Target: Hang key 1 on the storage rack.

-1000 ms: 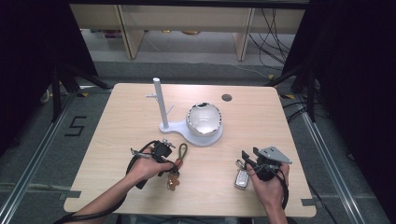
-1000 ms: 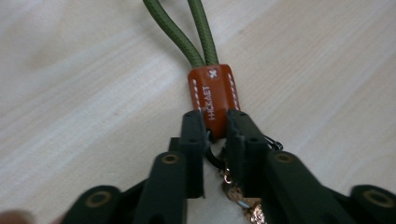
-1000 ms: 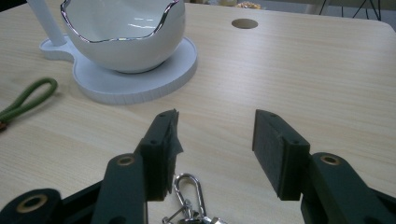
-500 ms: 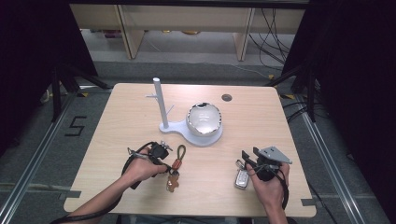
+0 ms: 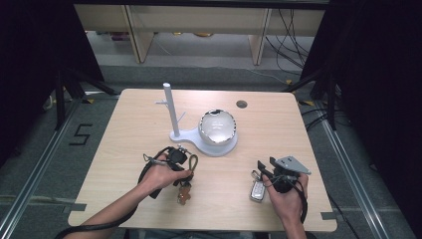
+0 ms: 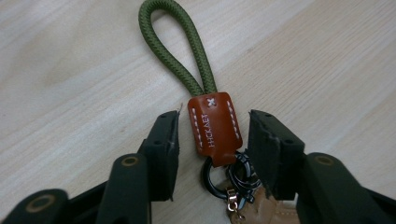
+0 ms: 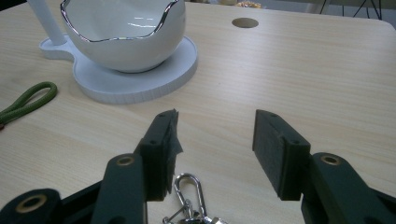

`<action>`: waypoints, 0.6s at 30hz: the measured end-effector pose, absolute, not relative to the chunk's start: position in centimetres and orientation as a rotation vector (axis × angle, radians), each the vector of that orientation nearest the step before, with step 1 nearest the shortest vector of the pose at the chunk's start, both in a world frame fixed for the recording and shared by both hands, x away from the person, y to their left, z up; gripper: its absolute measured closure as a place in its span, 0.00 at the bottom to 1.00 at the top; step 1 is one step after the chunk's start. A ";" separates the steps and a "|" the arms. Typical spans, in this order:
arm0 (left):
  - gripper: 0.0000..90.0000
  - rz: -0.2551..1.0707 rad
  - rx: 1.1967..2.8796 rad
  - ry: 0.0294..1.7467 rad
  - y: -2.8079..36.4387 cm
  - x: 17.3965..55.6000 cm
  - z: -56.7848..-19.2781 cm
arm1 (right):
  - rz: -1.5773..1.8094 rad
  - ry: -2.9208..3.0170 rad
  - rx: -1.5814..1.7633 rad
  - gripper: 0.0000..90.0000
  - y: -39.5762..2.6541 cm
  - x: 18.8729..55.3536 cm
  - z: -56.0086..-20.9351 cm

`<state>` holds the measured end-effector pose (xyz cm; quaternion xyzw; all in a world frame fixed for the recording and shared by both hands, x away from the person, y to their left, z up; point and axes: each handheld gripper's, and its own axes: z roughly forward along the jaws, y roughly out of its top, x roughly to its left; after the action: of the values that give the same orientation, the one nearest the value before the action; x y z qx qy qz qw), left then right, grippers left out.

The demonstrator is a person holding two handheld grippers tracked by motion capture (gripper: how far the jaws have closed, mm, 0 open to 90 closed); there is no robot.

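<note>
A keychain lies on the wooden table (image 5: 124,129): a green rope loop (image 6: 175,46) joined to a brown leather tab (image 6: 214,125), with black rings and a tan leather piece (image 5: 184,195) below. My left gripper (image 6: 212,135) is open, one jaw on each side of the tab and neither touching it. In the high view the left gripper (image 5: 176,158) is at the front left. My right gripper (image 7: 215,140) is open over a silver carabiner (image 7: 189,186) attached to a car key fob (image 5: 257,190). From above, the right gripper (image 5: 266,169) is at the front right.
A white bowl with a silver rim (image 5: 217,127) rests on a white stand base (image 5: 199,144) at mid-table. A white post with pegs (image 5: 170,109) rises from that base. A round hole (image 5: 242,104) is in the tabletop behind the bowl. Shelves and cables are beyond the table.
</note>
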<state>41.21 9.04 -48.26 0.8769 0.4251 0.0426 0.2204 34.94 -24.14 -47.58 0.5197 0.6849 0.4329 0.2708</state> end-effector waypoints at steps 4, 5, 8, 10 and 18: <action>0.58 0.133 2.421 1.206 8.6 41.2 -48.6 | 1.166 1.846 1.406 0.56 -24.2 34.9 -47.6; 0.59 0.139 2.432 1.187 8.6 41.3 -48.7 | 1.137 1.858 1.397 0.56 -24.4 34.9 -47.5; 0.59 0.165 2.457 1.176 8.5 41.3 -48.6 | 1.145 1.856 1.425 0.56 -24.3 34.8 -47.4; 0.61 0.177 2.472 1.170 8.4 41.2 -48.6 | 1.138 1.869 1.374 0.56 -24.5 35.0 -47.5; 0.73 0.185 2.603 1.079 8.6 41.0 -48.2 | 1.135 1.866 1.371 0.56 -24.6 35.0 -47.5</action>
<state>40.97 8.58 -48.22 0.9102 0.3773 0.0648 0.1581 35.04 -24.56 -47.50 0.5108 0.6951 0.4229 0.2775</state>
